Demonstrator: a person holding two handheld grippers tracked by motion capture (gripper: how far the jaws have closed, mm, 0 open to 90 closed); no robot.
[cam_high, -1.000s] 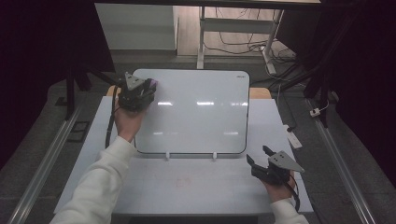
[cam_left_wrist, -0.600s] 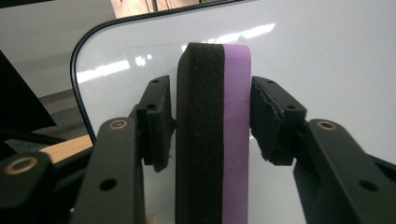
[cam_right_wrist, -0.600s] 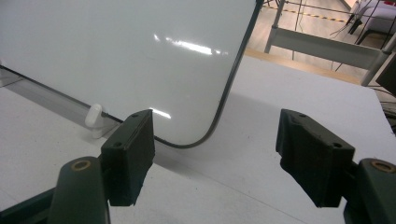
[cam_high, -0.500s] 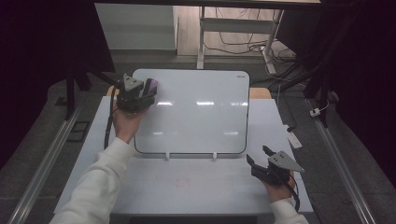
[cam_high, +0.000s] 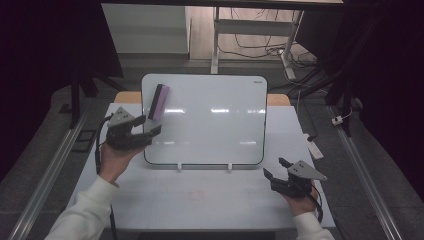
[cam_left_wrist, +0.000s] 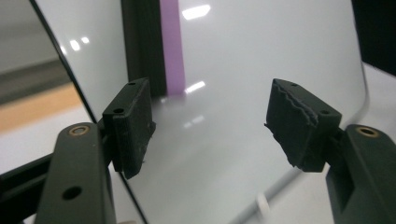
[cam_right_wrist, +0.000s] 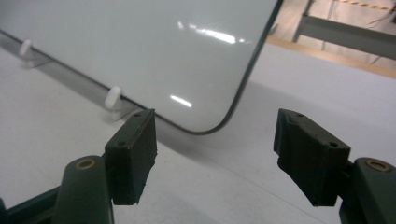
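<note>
White table (cam_high: 210, 200) under me; my left claw (cam_high: 145, 131) has just been opening, nothing between its jaws, eraser (cam_high: 160, 101) stuck on board (cam_high: 215, 120) ahead. Best retreat straight back, clear of it.

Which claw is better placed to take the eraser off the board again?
Probably the left claw: open, empty, just below the eraser at the top left of the board. The right claw rests at the opposite lower corner.
</note>
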